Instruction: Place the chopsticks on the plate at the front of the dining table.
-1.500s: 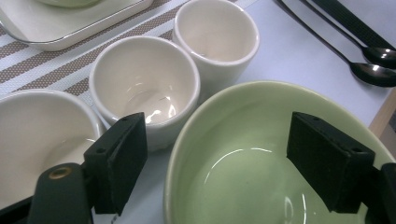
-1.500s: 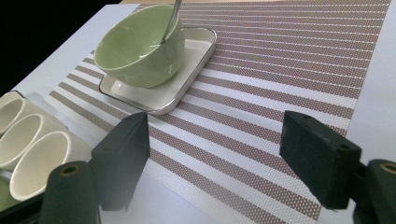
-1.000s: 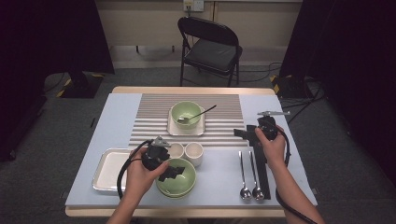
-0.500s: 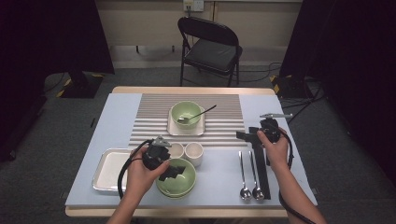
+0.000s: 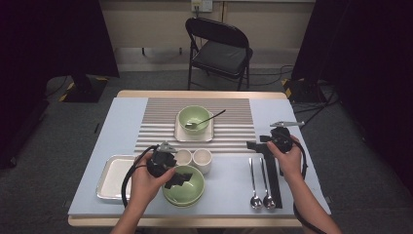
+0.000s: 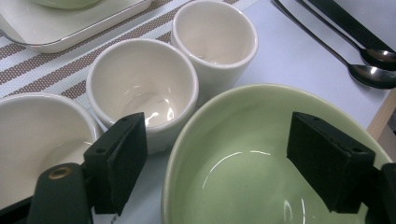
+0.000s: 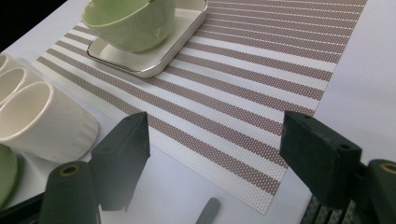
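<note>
My left gripper hangs open over the near green bowl at the table's front. In the left gripper view its jaws straddle the rim of the green bowl: one jaw is outside by a cream cup, the other is inside, and neither pad touches it. My right gripper is open at the right side, pointing left. In the right gripper view its jaws stand wide over the corner of the striped placemat with nothing between them.
A second green bowl with a spoon in it sits on a white square plate at the mat's far side. Cream cups stand beside the near bowl. A metal tray lies front left. Two spoons and a black strip lie front right.
The right gripper has slid slightly toward the front of the table. The left hand and its gripper have stayed in place over the bowl.
</note>
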### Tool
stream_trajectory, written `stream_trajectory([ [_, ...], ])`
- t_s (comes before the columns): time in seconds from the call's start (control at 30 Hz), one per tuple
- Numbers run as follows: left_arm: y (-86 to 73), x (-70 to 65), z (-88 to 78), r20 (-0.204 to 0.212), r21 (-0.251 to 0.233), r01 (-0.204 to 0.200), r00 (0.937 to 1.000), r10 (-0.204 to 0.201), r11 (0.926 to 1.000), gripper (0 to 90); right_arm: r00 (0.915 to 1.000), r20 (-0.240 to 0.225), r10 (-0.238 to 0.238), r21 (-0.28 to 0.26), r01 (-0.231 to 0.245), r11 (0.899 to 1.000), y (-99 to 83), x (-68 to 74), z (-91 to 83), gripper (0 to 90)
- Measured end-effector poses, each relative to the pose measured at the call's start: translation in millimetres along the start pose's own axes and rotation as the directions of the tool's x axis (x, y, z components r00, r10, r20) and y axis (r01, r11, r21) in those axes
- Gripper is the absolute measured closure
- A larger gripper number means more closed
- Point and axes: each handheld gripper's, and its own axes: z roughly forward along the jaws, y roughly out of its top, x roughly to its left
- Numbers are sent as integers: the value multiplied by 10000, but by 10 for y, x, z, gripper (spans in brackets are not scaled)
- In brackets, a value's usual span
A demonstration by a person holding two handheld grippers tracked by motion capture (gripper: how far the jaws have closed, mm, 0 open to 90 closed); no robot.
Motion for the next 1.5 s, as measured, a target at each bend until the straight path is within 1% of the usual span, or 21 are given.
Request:
stream_trajectory([
  [0.03, -2, -2, -1, -4, -82, 54, 10000, -54, 10000, 201, 10000, -3, -9, -2, 9, 10000, -4, 1, 0, 237],
  [0.2, 7, 1, -45, -27, -137, 85, 10000, -85, 9999, 201, 10000, -47, -83, 24, 83, 10000, -29, 2, -12, 229],
  [0.23, 6, 2, -47, -20, -253, 84, 10000, -85, 9996, 201, 10000, -70, -57, 34, 57, 10000, -33, -1, -17, 229],
  [0.27, 10, 3, -62, -19, -187, 50, 10000, -50, 9998, 201, 10000, -54, -71, 33, 71, 10000, -40, -7, -20, 229],
  [0.33, 7, -1, -60, 13, -394, 143, 9999, -143, 9991, 201, 10000, -41, -47, 27, 47, 10000, -49, -17, -28, 228],
  [0.43, 13, 10, -86, -17, -262, 95, 10000, -96, 9996, 199, 10000, -42, -38, 46, 38, 10000, -63, -34, -48, 228],
  [0.57, 12, 21, -100, 23, -383, 152, 9999, -152, 9992, 199, 9999, 31, -97, 50, 96, 9999, -89, -59, -63, 229],
  [0.6, 11, 29, -107, -15, -371, 89, 10000, -90, 9993, 199, 9999, 55, -89, 69, 89, 9999, -96, -64, -64, 229],
  [0.73, 12, 38, -131, -35, -442, 189, 9998, -191, 9988, 200, 9998, 136, -167, 187, 165, 9997, -125, -81, -70, 229],
  [0.93, 11, 55, -149, -21, -385, 119, 9999, -120, 9992, 198, 9997, 151, -179, 282, 174, 9995, -159, -99, -68, 229],
  [1.23, 3, 84, -181, -96, -414, 231, 9997, -235, 9989, 197, 9996, 203, -182, 311, 176, 9994, -181, -120, -74, 229],
  [1.4, 5, 96, -193, -140, -371, 117, 9998, -122, 9992, 197, 9996, 246, -155, 294, 148, 9995, -192, -139, -93, 230],
  [1.5, -2, 99, -184, -99, -373, 202, 9997, -205, 9991, 197, 9994, 285, -219, 281, 211, 9994, -204, -154, -100, 230],
])
